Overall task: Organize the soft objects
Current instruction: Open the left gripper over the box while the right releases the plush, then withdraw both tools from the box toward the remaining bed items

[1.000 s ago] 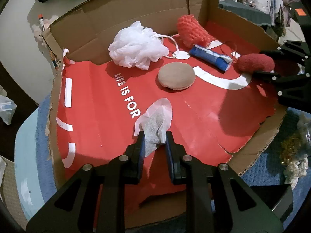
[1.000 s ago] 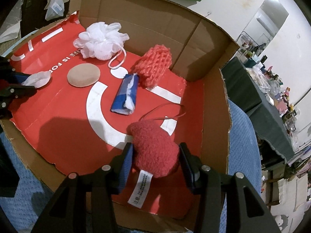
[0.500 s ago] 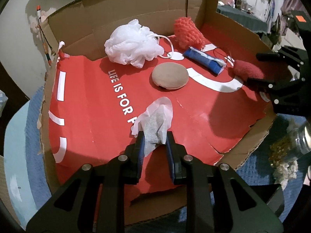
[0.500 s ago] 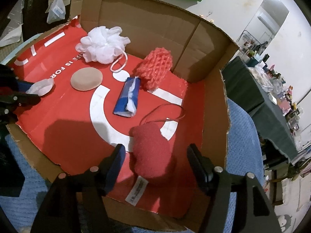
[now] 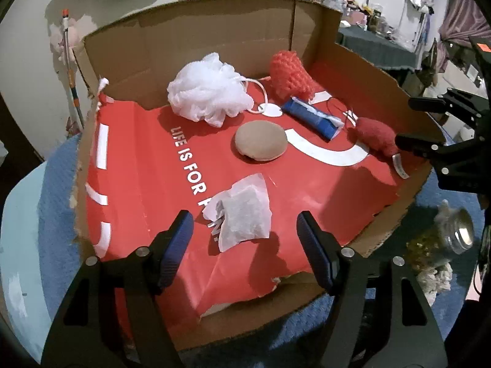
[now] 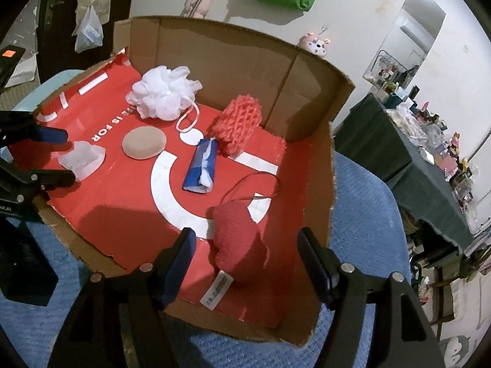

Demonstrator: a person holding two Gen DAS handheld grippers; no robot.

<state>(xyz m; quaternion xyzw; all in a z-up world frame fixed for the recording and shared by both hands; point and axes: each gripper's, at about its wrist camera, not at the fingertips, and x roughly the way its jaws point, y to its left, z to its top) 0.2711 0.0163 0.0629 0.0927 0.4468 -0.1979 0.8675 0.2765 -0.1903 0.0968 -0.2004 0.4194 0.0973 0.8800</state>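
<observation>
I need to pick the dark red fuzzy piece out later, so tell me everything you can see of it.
The dark red fuzzy piece is a soft, lumpy plush shape, fleece-like, with a white label at its near end and a thin red cord loop at its far end. It lies flat on the red liner of the cardboard box, between the right gripper's opening jaws, untouched.

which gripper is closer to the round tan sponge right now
Left. The left gripper sits just beyond the white pouch from the tan sponge; the right gripper is farther, at the red plush.
</observation>
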